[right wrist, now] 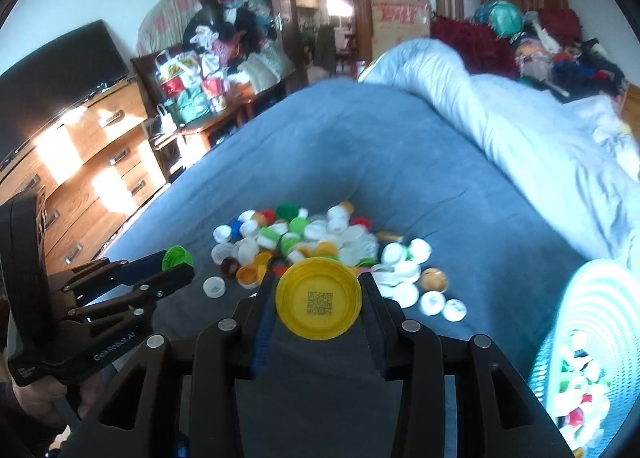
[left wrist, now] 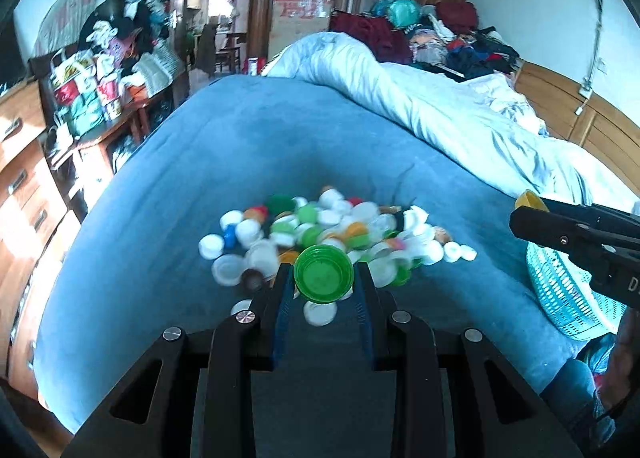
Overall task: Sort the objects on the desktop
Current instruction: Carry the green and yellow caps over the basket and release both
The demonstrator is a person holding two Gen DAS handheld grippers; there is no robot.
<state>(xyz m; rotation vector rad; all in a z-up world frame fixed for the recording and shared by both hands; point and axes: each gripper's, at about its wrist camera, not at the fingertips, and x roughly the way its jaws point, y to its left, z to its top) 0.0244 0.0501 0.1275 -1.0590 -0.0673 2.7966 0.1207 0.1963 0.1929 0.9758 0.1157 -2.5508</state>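
Observation:
A heap of plastic bottle caps (left wrist: 332,224) in white, green, orange, red and blue lies on the blue bedsheet (left wrist: 200,162). My left gripper (left wrist: 324,273) is shut on a green cap (left wrist: 323,279), lifted above the near edge of the heap. In the right wrist view my right gripper (right wrist: 319,285) is shut on a yellow cap (right wrist: 318,304) with a QR code inside it, also raised over the heap (right wrist: 320,238). The left gripper (right wrist: 181,263) with its green cap (right wrist: 177,255) shows at the lower left there. The right gripper (left wrist: 520,218) enters the left wrist view from the right.
A pale teal mesh basket (right wrist: 600,298) holding several caps stands on the bed to the right, also seen as the basket (left wrist: 560,294). A white quilt (left wrist: 420,106) lies bunched behind. A wooden dresser (right wrist: 92,178) with a television (right wrist: 52,70) lines the left.

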